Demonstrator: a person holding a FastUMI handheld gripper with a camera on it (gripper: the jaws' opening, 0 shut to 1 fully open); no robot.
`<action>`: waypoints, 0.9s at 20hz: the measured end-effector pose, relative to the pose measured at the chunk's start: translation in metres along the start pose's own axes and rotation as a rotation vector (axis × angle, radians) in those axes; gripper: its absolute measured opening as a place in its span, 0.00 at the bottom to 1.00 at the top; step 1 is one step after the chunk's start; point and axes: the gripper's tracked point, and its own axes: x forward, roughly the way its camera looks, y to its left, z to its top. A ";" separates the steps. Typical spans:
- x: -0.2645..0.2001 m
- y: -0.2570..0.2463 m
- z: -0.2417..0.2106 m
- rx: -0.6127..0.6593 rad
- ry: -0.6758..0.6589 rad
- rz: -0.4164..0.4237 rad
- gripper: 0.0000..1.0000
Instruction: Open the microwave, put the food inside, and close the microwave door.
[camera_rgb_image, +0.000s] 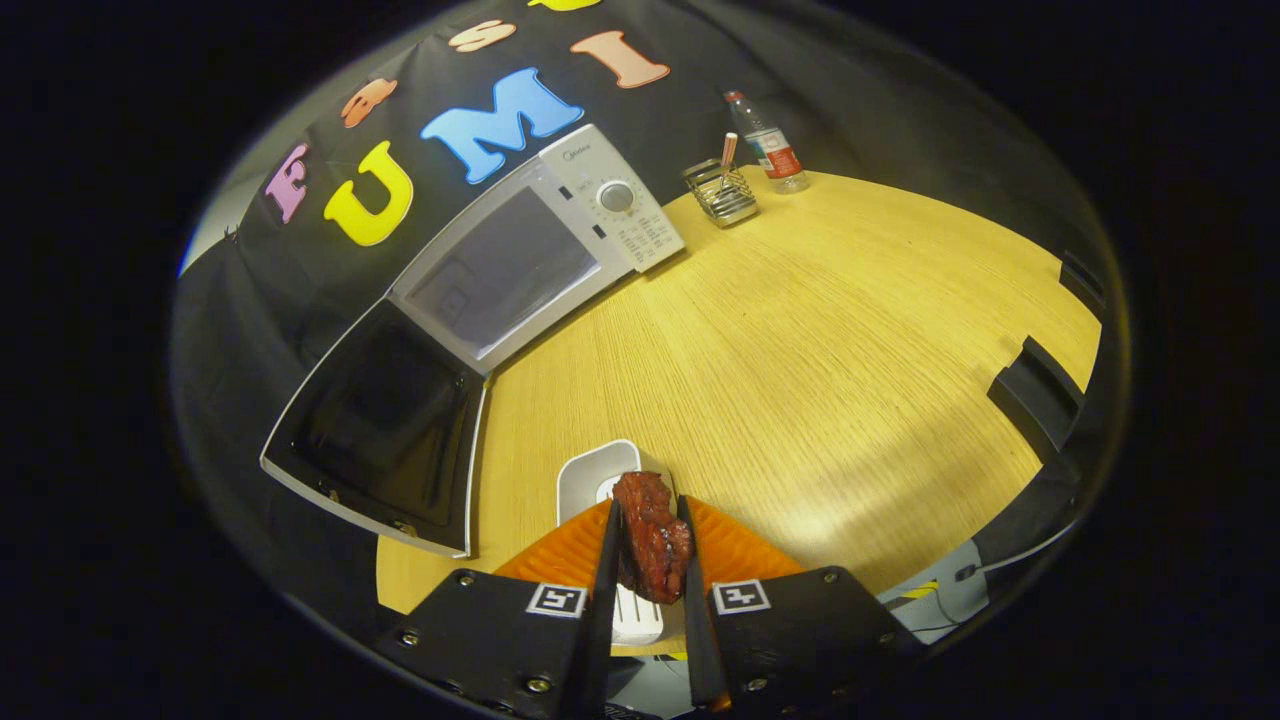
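Wooden bench, microwave door swung open, tool clamped on meat chunk between its fingers, above white tray.

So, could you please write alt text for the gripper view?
The gripper, jaws shut on a dark red piece of food, is above a white tray on a wooden table. Beyond, the white microwave stands with its door swung open.
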 end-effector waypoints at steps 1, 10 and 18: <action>0.005 0.008 0.004 0.025 -0.017 0.027 0.31; -0.015 0.042 0.032 -0.143 0.000 0.074 0.18; -0.005 0.045 -0.015 -0.167 0.188 0.094 0.18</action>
